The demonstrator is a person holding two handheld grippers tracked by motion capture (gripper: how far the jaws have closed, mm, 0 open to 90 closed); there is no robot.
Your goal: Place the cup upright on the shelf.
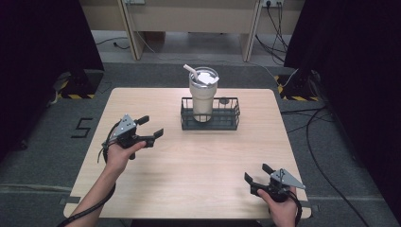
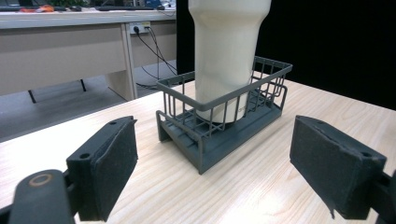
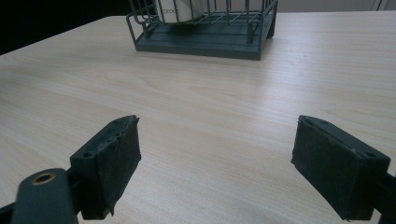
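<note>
A tall cream cup [image 1: 202, 97] stands in a gray wire basket [image 1: 231, 117] at 12 o'clock on the wooden table [image 1: 189, 170]. The left gripper [image 1: 152, 128] at 9 and the right gripper [image 1: 256, 174] at 5 are wide open, holding nothing. Gray floor [image 1: 42, 156] lies around.

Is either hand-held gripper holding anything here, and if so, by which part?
Nothing is held. The left hand-held gripper and right hand-held gripper are both open, apart from the tumbler.

Light wooden table [image 1: 189, 170], dark grey wire basket [image 1: 210, 120] resting near its far edge, centred
</note>
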